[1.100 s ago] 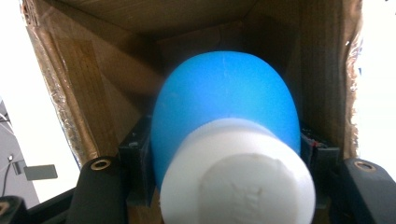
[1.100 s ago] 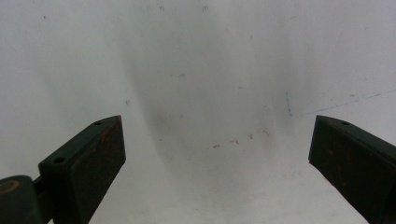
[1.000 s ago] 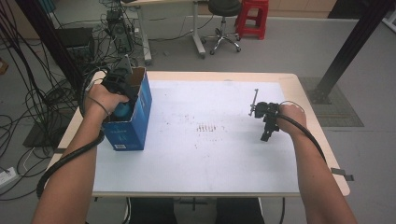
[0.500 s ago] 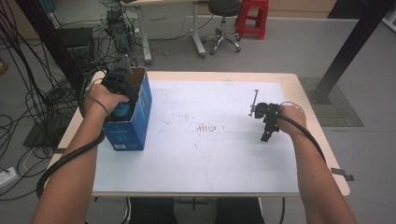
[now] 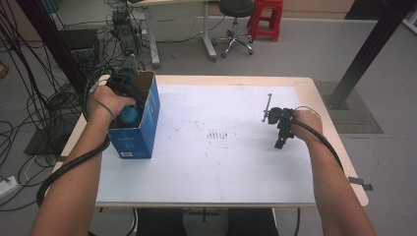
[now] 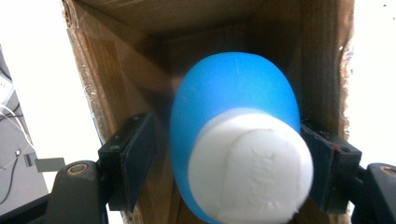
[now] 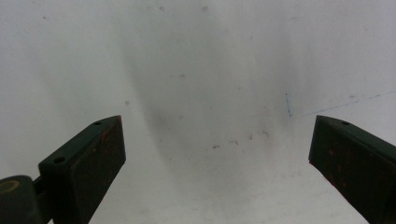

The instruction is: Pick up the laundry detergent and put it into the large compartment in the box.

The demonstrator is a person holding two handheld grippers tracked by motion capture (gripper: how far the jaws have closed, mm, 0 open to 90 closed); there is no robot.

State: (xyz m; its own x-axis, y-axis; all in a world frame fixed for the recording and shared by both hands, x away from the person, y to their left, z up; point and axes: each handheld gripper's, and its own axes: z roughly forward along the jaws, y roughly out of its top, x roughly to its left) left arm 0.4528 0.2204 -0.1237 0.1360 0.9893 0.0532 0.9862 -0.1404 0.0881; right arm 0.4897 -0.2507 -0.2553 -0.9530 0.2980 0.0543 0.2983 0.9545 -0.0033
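Observation:
A blue egg-shaped object (image 6: 233,102) with a white cap (image 6: 250,170) sits between the jaws of my left gripper (image 6: 229,158), which is shut on it. It hangs inside the open top of a blue cardboard box (image 5: 147,115) at the table's left side. In the high view the blue object (image 5: 129,114) shows just under my left gripper (image 5: 125,93). My right gripper (image 5: 279,142) hovers low over the white table top (image 5: 221,162) at the right. Its jaws stand wide apart, with nothing between them in the right gripper view (image 7: 217,154).
The box's brown inner walls (image 6: 116,84) close in around the held object. A thin dark rod (image 5: 267,105) lies on the table just beyond my right hand. Small dark marks (image 5: 216,134) dot the table's middle. Cables, a stool and desk legs stand on the floor behind.

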